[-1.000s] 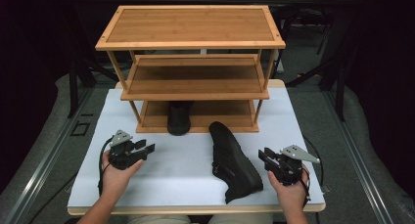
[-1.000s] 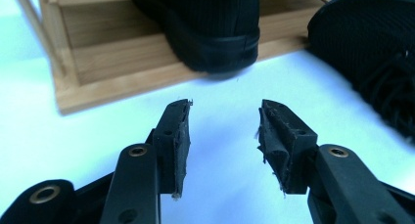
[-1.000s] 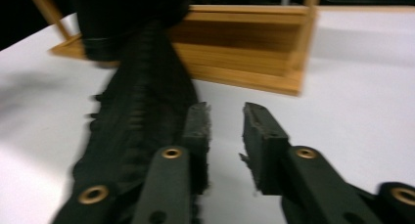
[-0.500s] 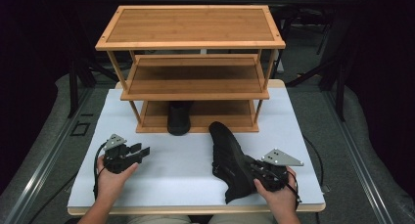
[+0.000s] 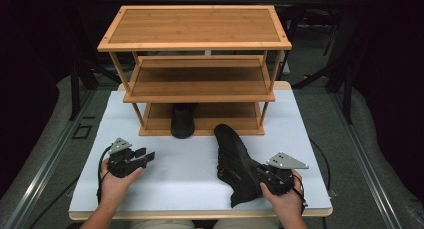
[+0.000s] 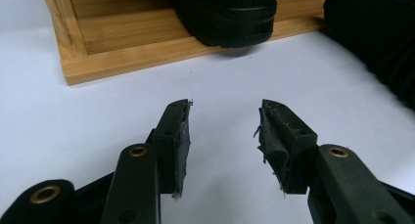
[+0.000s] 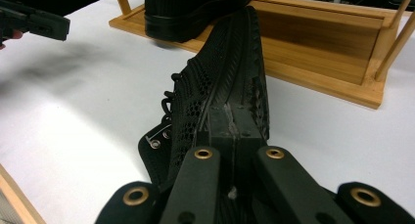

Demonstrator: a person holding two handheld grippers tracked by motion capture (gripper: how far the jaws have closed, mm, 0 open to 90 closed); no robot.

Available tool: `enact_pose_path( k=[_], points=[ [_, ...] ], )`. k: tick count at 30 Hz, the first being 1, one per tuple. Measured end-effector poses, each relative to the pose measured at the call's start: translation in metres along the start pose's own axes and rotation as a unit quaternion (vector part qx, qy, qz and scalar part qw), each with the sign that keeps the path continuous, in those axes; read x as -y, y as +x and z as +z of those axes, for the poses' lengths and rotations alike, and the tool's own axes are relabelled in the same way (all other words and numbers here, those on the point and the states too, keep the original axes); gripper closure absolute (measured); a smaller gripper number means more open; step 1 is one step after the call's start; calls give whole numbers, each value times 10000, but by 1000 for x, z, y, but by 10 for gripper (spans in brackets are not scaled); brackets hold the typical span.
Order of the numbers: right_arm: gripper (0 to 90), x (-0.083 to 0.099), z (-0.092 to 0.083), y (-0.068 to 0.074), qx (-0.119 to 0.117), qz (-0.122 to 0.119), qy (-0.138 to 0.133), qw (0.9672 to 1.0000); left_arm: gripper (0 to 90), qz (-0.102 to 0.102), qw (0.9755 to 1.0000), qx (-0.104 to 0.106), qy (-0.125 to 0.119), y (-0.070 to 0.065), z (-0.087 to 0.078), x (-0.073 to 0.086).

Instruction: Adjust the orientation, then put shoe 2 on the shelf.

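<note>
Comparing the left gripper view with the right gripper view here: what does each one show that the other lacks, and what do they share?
The left gripper view alone shows the left gripper with open jaws over bare white table. The right gripper view alone shows the right gripper shut on the lying black shoe, its laces and eyelets, and the rack's upright posts. Both share the wooden rack's bottom shelf and the second black shoe standing on it.

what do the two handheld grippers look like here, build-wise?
Both are black. The left gripper has two flat arms with brass-coloured rivets, tipped with worn, frayed black rubber fingers. The right gripper has the same brass-riveted arms. On top of each sits a grey three-cornered plate with small holes. A black cable loops off the left one. Forearms are bare, no sleeves.
</note>
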State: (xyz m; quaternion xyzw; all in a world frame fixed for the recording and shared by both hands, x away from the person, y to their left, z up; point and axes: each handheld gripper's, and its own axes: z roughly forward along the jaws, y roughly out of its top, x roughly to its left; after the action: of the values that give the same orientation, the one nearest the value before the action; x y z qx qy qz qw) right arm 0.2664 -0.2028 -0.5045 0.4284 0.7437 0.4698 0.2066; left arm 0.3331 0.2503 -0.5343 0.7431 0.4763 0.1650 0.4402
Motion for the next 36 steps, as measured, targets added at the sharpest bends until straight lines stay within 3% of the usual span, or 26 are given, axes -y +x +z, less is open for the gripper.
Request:
enact_pose_path(
  k=[10, 23, 24, 27, 31, 36],
  points=[
    [900, 2, -2, -7, -64, 145, -95, 9998, 548, -5, 10000, 8, -13, 1, 0, 0],
    [900, 2, -1, -9, -53, 80, -145, 9998, 549, -11, 10000, -21, -12, 2, 0, 0],
    [900, 1, -3, -9, -55, 54, -16, 10000, 549, -13, 10000, -31, -13, 2, 0, 0],
    [900, 1, -3, -11, 4, 98, -115, 9999, 549, -2, 10000, -40, -7, 2, -1, 0],
    [900, 2, -6, -19, 130, 170, -189, 9996, 550, 3, 10000, -50, 18, 2, -1, 0],
    [900, 6, -10, -37, 318, 442, -360, 9979, 550, 7, 10000, -48, 5, 2, -1, 0]
  ],
)
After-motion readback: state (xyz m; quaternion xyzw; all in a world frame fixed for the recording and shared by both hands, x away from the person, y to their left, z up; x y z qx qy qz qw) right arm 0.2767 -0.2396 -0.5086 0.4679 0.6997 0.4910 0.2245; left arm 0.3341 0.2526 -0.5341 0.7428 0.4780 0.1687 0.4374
